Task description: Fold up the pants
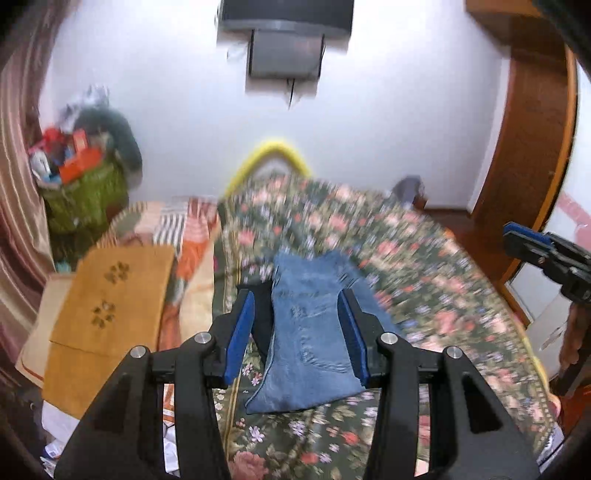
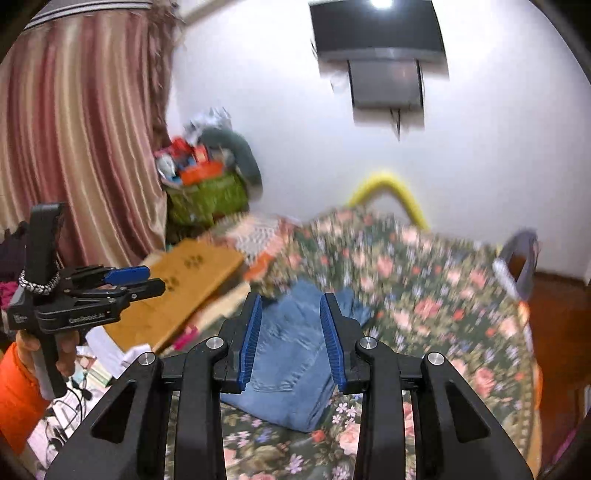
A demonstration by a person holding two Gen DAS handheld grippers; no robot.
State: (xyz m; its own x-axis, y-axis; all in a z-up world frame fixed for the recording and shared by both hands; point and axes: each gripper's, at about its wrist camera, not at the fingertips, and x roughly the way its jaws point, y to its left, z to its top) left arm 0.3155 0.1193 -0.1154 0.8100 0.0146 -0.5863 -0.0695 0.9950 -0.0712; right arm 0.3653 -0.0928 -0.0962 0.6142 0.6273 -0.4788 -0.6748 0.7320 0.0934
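Blue denim pants (image 1: 308, 332) lie folded into a compact bundle on the floral bedspread (image 1: 424, 280). They also show in the right wrist view (image 2: 291, 358). My left gripper (image 1: 299, 295) is open and empty, held above the pants, which show between its blue pads. My right gripper (image 2: 291, 299) is open and empty, also above the pants. The left gripper shows at the left of the right wrist view (image 2: 122, 280), the right gripper at the right edge of the left wrist view (image 1: 532, 247).
A yellow-brown mat (image 1: 110, 310) lies on the bed's left side. A green basket of clutter (image 1: 85, 192) stands in the far left corner by striped curtains (image 2: 74, 147). A wall-mounted TV (image 1: 284, 33) hangs ahead. A wooden door frame (image 1: 532, 129) is at the right.
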